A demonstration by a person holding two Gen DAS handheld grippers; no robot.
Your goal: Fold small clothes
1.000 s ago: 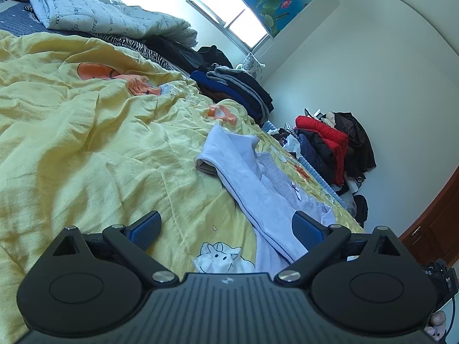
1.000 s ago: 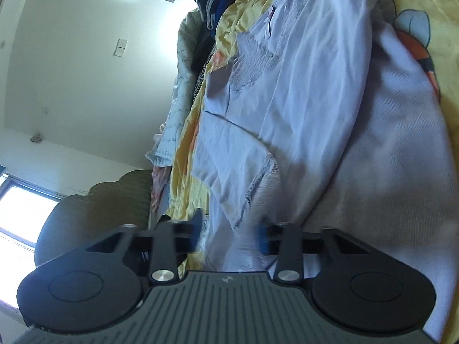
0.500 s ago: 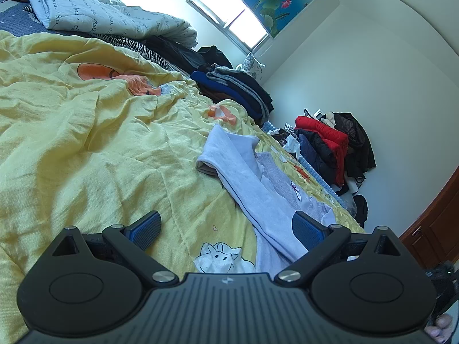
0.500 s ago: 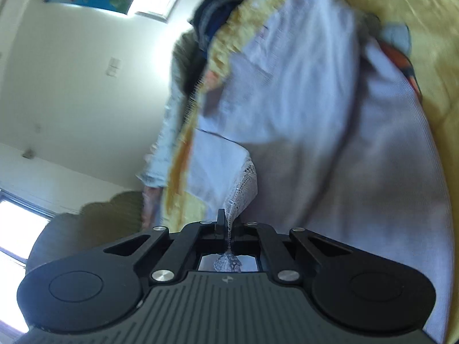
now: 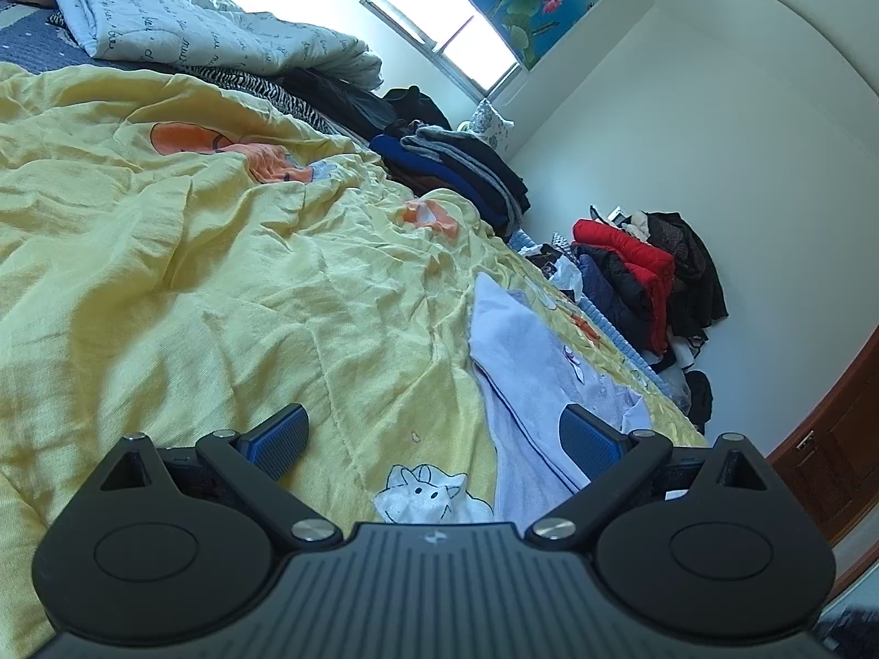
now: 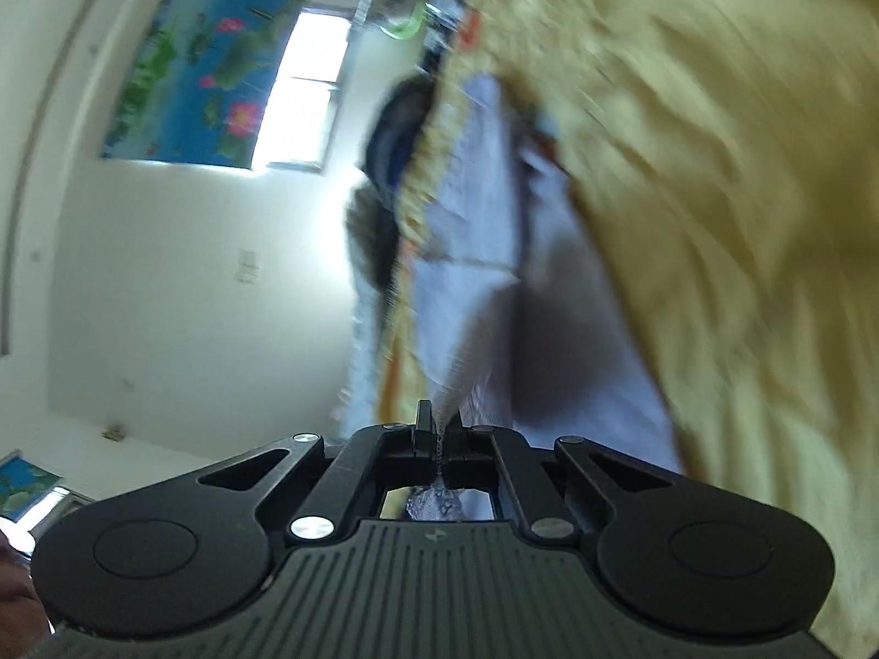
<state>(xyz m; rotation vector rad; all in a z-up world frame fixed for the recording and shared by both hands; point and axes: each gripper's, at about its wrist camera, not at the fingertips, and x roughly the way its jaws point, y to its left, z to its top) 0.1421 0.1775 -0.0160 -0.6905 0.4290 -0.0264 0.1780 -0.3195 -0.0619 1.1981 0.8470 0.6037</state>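
Note:
A small pale lilac garment (image 5: 527, 351) lies on the yellow blanket (image 5: 220, 285), in front of and to the right of my left gripper (image 5: 434, 434). The left gripper is open and empty, low over the blanket, its right finger (image 5: 590, 436) over the garment's near edge. In the right wrist view my right gripper (image 6: 439, 428) is shut on a lace-trimmed edge of the garment (image 6: 472, 285) and holds it lifted and stretched taut. That view is blurred by motion.
A folded white quilt (image 5: 209, 38) and stacked dark clothes (image 5: 456, 165) lie at the bed's far side. A heap of red and dark jackets (image 5: 648, 274) sits on the floor by the wall. A wooden door (image 5: 824, 439) is at right.
My right gripper closed on the garment's lace edge and pulled it up and across, swinging fast. The garment's shape on the blanket changed. The left gripper stayed open and nearly still.

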